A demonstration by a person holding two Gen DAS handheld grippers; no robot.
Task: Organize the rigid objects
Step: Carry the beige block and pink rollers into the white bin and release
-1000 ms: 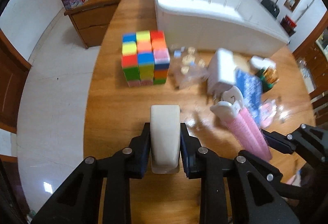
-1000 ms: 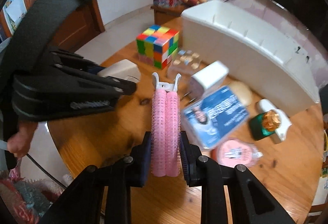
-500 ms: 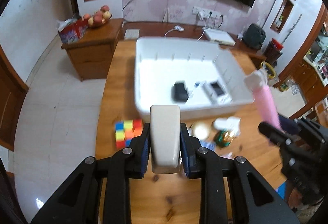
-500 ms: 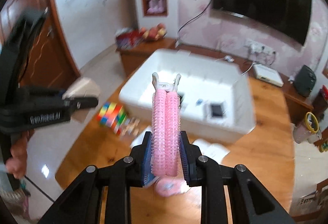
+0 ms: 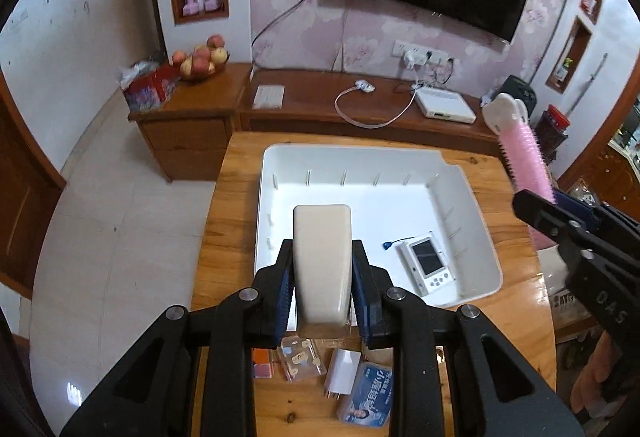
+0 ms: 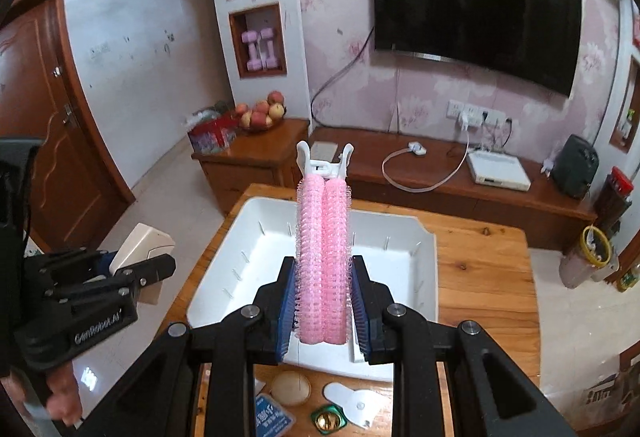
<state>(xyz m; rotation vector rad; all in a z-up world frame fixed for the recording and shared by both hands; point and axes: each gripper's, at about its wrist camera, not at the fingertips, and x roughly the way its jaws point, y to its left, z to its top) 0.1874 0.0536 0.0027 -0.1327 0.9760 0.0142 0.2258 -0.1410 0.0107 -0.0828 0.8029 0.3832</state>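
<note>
Bin (image 5: pixel 476 221): set open on the bench (image 5: pixel 224 237) to receive items.
Left gripper (image 5: pixel 322 291): jaws clamped on cream block (image 5: pixel 322 249), held above it.
Right gripper (image 6: pixel 323 303): jaws clamped on pink roller clip (image 6: pixel 323 237), likewise poised.

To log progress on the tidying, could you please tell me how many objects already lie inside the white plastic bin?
1: a white handheld game console lies on the floor of the white plastic bin, near its front right corner. The held cream block may hide more.

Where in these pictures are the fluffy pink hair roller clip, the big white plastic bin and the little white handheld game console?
pink hair roller clip (image 6: pixel 323 261): right wrist view, middle of its rollers.
white plastic bin (image 5: pixel 474 205): left wrist view, right rim.
white handheld game console (image 5: pixel 427 262): left wrist view, its screen.
</note>
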